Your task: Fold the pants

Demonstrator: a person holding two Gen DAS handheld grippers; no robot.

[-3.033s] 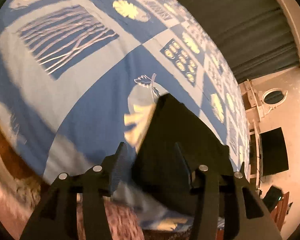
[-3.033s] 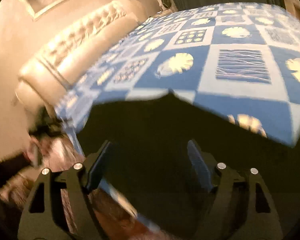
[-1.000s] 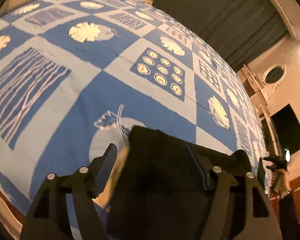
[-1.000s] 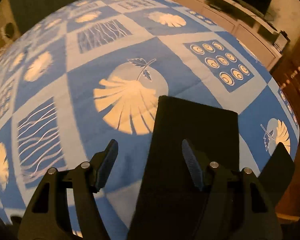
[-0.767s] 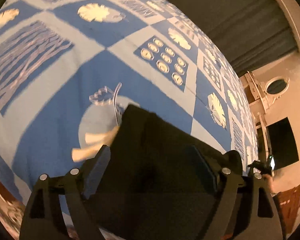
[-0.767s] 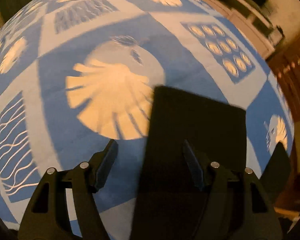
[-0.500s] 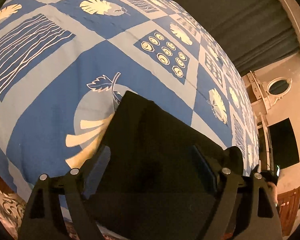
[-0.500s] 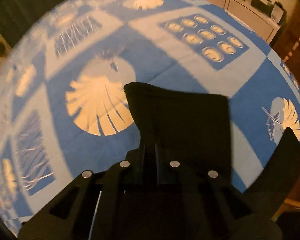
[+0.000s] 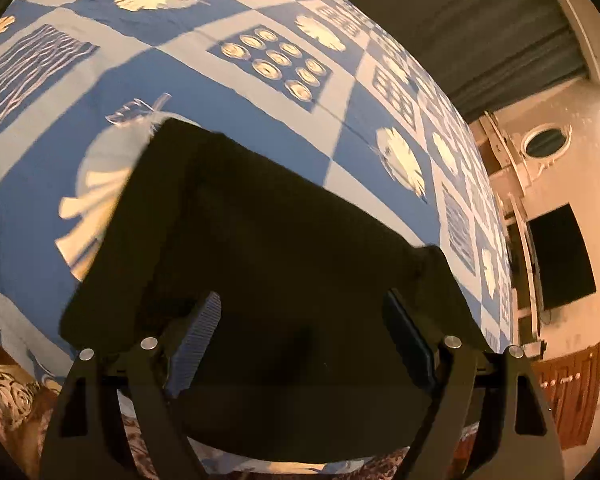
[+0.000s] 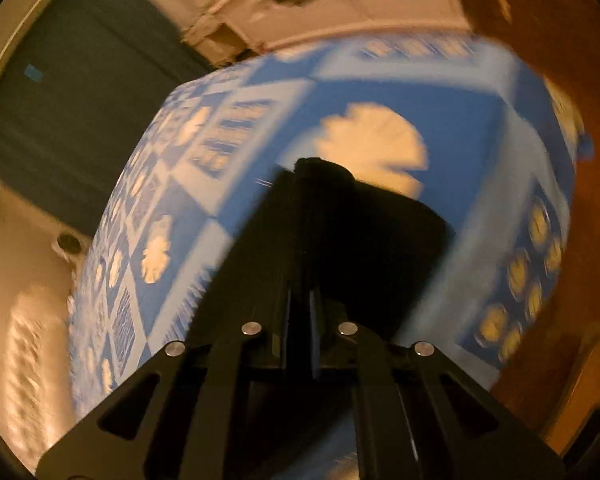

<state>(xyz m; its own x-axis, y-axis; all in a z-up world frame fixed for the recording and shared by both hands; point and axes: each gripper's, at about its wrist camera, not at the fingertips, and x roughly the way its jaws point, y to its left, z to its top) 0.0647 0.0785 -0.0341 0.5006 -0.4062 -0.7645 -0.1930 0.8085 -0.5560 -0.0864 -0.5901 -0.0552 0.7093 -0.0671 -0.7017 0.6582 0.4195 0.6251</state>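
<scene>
The black pants (image 9: 268, 240) lie folded into a compact rectangle on the blue and white patterned bedspread (image 9: 228, 92), near the bed's front edge. My left gripper (image 9: 300, 320) hangs open just above their near part, with the dark cloth under and between the fingers but not pinched. In the blurred right wrist view my right gripper (image 10: 302, 292) is shut, with its pads together. The pants (image 10: 380, 248) show as a dark shape just beyond its tips. I see no cloth lifted by it.
A dark curtain (image 9: 480, 20) hangs behind the bed. To the right are a black screen (image 9: 560, 252), a round mirror (image 9: 546, 142) and a wooden cabinet (image 9: 568, 392). Patterned carpet (image 9: 4, 384) lies below the bed edge. A tufted headboard (image 10: 24, 340) stands at the left.
My right gripper shut from wide open, then swung fast and rolled, so it now sees the bed from another side. The left gripper came closer over the pants.
</scene>
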